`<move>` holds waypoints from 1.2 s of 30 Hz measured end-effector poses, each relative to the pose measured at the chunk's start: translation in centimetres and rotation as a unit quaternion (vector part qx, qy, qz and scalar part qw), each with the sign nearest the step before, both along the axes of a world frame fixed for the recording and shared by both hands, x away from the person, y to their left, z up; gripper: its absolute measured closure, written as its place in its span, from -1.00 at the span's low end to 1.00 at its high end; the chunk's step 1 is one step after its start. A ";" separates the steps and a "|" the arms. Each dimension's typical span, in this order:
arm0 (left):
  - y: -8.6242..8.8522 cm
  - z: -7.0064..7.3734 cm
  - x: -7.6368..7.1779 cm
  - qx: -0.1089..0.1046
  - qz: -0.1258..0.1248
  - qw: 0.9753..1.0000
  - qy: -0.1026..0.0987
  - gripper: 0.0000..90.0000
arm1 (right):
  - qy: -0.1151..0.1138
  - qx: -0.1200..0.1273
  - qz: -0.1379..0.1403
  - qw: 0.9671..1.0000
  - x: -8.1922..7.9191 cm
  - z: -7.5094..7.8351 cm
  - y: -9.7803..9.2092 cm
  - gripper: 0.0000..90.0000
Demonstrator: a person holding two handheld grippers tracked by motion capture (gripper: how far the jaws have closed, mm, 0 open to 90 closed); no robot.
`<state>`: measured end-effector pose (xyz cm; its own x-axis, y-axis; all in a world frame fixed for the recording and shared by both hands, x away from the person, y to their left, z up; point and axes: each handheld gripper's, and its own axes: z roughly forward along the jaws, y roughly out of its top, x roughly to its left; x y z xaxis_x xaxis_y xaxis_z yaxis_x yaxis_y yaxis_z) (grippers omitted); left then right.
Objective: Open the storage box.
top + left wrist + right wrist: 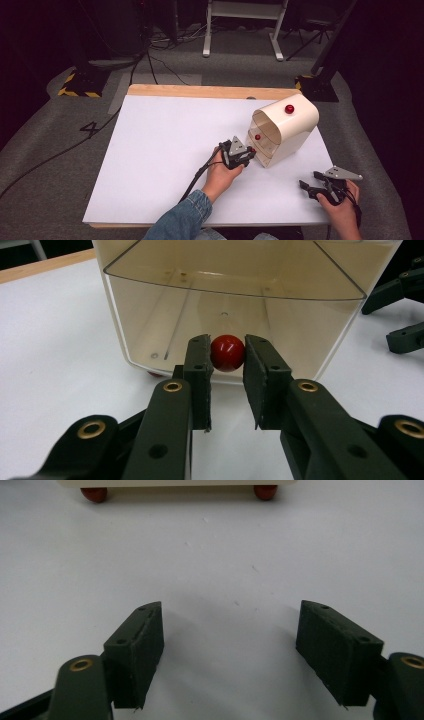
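Left tongs (227,382) pinch the bread box's (287,127) red knob (227,353) (pull level, gently); right tongs (245,652) rest open near the counter's (165,150) right edge.

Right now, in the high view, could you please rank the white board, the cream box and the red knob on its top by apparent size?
1. White board: largest.
2. Cream box.
3. Red knob: smallest.

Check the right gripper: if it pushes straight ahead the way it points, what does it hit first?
Bare white table first, then likely the cream box's lower edge with its red feet. The right gripper is open; depth is unclear.
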<state>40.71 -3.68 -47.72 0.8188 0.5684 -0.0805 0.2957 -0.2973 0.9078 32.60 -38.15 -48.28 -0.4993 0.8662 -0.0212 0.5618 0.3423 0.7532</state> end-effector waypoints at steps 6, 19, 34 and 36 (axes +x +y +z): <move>0.1 0.2 -0.2 0.009 -0.001 1.000 -0.001 0.63 | 0.000 0.001 0.000 1.000 0.0 0.0 0.0 -0.39; 4.0 1.8 -2.8 0.035 -0.003 0.999 0.002 0.63 | 0.000 0.001 0.000 1.000 0.0 0.0 0.0 -0.39; 7.9 2.3 -5.7 0.051 -0.001 0.999 -0.014 0.63 | 0.000 0.001 0.001 1.000 0.0 0.0 0.0 -0.39; 8.1 2.1 -5.9 0.054 0.001 0.999 -0.008 0.63 | 0.000 0.001 0.001 1.000 0.0 0.0 0.0 -0.39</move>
